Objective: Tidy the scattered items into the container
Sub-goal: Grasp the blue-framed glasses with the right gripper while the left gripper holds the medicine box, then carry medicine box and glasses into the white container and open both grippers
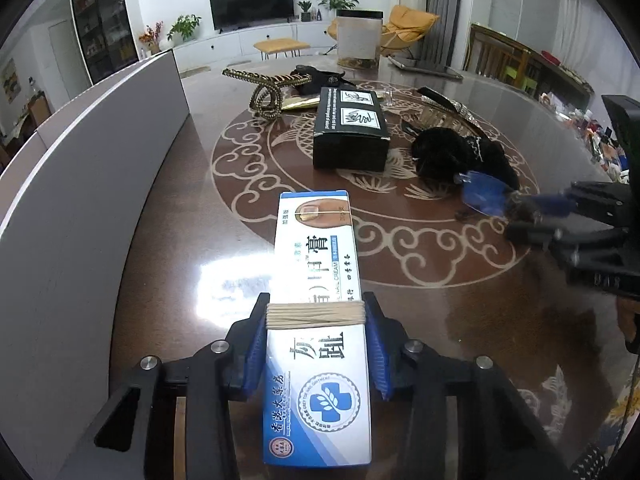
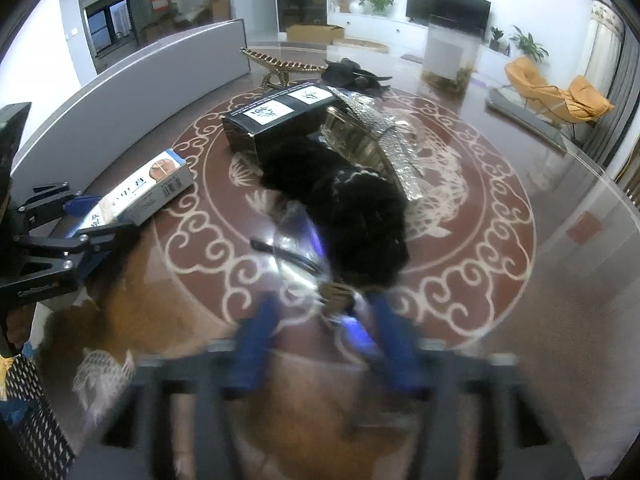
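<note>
My left gripper (image 1: 316, 316) is shut on a white and blue nail cream box (image 1: 316, 264) and holds it over the table; the box also shows in the right wrist view (image 2: 148, 190). My right gripper (image 2: 324, 312) is blurred, jaws apart around a pair of clear blue-tinted glasses (image 2: 296, 248), which also show in the left wrist view (image 1: 486, 192). A black fluffy item (image 2: 348, 204) lies just beyond. A black box (image 1: 350, 130) sits mid-table. The grey container wall (image 1: 80, 184) stands at the left.
A gold hair clip (image 1: 268, 92), a silver glittery clip (image 2: 384, 136), a black item (image 1: 320, 78) and a clear jar (image 1: 358, 40) lie farther back. The round table's edge (image 2: 592, 184) curves at right.
</note>
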Demonstrator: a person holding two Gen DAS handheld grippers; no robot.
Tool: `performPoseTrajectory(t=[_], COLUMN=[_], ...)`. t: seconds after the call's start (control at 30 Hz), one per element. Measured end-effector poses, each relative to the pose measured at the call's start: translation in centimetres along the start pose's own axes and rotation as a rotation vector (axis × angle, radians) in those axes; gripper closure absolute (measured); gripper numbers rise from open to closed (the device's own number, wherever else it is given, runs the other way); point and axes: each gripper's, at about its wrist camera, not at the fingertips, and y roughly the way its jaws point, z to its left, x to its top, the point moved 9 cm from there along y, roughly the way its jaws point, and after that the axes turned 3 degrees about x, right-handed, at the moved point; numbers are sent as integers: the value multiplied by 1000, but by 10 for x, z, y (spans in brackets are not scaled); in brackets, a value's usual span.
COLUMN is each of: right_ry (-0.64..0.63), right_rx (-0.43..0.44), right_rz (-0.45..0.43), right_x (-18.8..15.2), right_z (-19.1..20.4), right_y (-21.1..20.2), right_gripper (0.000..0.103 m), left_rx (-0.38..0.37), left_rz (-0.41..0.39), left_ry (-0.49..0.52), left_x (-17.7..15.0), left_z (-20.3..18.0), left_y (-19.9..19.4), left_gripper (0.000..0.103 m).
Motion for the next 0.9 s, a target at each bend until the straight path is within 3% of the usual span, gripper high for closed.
performPoseTrajectory(t=[0.2,0.5,0.67,0.9], right_ry=[104,294,285,256], right_rx=[84,215,253,343], right_rz=[10,-97,-136,-207], right_x=[-27,-58,-36,29], right_z=[-5,9,32,74], right_y=[-25,-84,-99,-119], right_gripper=[80,80,80,80], left_rx=[-30,-98,-119,-150], left_rz=[2,-40,-107,-179], left_ry=[-6,-44,-64,-198], left_x=[-30,-48,-30,-15], left_z=[-15,-23,-12,53], left_y=[-25,-74,-114,-171], left_gripper=[60,60,60,60])
